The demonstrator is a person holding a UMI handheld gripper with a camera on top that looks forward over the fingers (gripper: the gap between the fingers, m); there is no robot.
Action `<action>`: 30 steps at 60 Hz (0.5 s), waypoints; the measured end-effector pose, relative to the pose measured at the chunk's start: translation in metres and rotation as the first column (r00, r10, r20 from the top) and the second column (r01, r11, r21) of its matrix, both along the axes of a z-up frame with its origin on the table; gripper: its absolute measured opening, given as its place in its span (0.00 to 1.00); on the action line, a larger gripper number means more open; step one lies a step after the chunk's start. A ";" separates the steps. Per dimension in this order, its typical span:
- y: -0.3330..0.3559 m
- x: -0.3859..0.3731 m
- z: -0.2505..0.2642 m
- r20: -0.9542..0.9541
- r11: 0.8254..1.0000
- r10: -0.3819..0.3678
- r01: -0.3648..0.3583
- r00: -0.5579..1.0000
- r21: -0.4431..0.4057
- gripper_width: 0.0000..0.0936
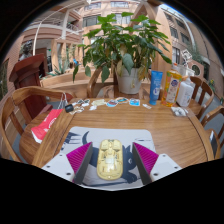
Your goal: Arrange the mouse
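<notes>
We count one yellow mouse [110, 159], one grey mat [85, 141] beneath it, and one wooden table [150, 122]. One potted plant [126, 45] stands at the far edge, with one blue tube [156, 85] beside it. We count two wooden chairs [15, 112] and one red object [46, 124].

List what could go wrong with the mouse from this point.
1. The yellow mouse sits between the gripper's fingers; I cannot tell how firmly it is held, so it might slip when lifted.
2. It lies on the grey mat near the wooden table's front edge; a careless nudge could push it off.
</notes>
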State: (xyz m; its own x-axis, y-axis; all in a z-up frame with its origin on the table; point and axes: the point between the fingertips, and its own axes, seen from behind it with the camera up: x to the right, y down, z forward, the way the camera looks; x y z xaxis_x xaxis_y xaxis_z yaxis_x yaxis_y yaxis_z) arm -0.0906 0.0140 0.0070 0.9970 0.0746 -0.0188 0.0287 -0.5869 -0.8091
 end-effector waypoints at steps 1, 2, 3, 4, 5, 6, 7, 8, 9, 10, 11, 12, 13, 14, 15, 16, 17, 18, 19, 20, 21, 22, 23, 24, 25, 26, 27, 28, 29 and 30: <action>-0.002 0.001 0.003 0.002 1.000 0.001 -0.001 1.000 0.007 0.93; -0.005 0.002 0.007 0.005 1.000 0.000 0.000 1.000 0.013 0.92; -0.008 0.002 0.011 0.008 1.000 0.000 0.000 1.000 0.019 0.89; -0.012 0.004 0.014 0.011 1.000 -0.001 0.001 1.000 0.024 0.88; -0.016 0.004 0.019 0.013 1.000 -0.003 0.002 1.000 0.030 0.89; -0.019 0.005 0.023 0.016 0.999 -0.003 0.003 1.000 0.036 0.90; -0.024 0.005 0.028 0.018 0.999 -0.006 0.005 1.000 0.044 0.91; -0.029 0.006 0.033 0.020 0.999 -0.006 0.005 1.000 0.050 0.93; -0.034 0.006 0.038 0.021 0.998 -0.007 0.006 1.000 0.055 0.92; -0.040 0.006 0.043 0.021 0.998 -0.007 0.005 1.000 0.061 0.92; -0.045 0.007 0.048 0.021 0.998 -0.006 0.005 1.000 0.065 0.91; -0.051 0.007 0.053 0.021 0.998 -0.006 0.005 1.000 0.069 0.91; -0.057 0.009 0.058 0.021 0.997 -0.009 0.007 1.000 0.074 0.91; -0.063 0.011 0.064 0.021 0.997 -0.011 0.009 1.000 0.076 0.91; -0.069 0.012 0.070 0.019 0.996 -0.015 0.013 1.000 0.084 0.91; -0.075 0.013 0.075 0.017 0.996 -0.016 0.015 1.000 0.092 0.91; -0.081 0.013 0.081 0.016 0.995 -0.016 0.014 1.000 0.100 0.91; -0.087 0.014 0.086 0.016 0.994 -0.014 0.012 1.000 0.108 0.91; -0.093 0.015 0.091 0.019 0.993 -0.014 0.012 1.000 0.115 0.91; -0.099 0.015 0.095 0.024 0.993 -0.014 0.011 1.000 0.121 0.91; -0.104 0.017 0.099 0.028 0.992 -0.013 0.009 1.000 0.123 0.91; -0.109 0.019 0.103 0.033 0.992 -0.013 0.009 0.999 0.126 0.91; -0.114 0.020 0.107 0.037 0.992 -0.013 0.008 0.999 0.129 0.91; -0.120 0.020 0.111 0.041 0.991 -0.011 0.006 0.999 0.132 0.91; -0.129 0.017 0.112 0.046 0.990 -0.013 0.006 0.999 0.140 0.91; -0.133 0.017 0.116 0.047 0.990 -0.009 0.002 0.999 0.140 0.91; -0.139 0.018 0.120 0.047 0.990 -0.009 0.002 0.999 0.142 0.91; -0.144 0.018 0.123 0.047 0.990 -0.009 0.002 0.999 0.144 0.91; -0.149 0.019 0.126 0.046 0.989 -0.009 0.003 0.999 0.145 0.91; -0.154 0.019 0.128 0.046 0.989 -0.008 0.001 0.999 0.147 0.91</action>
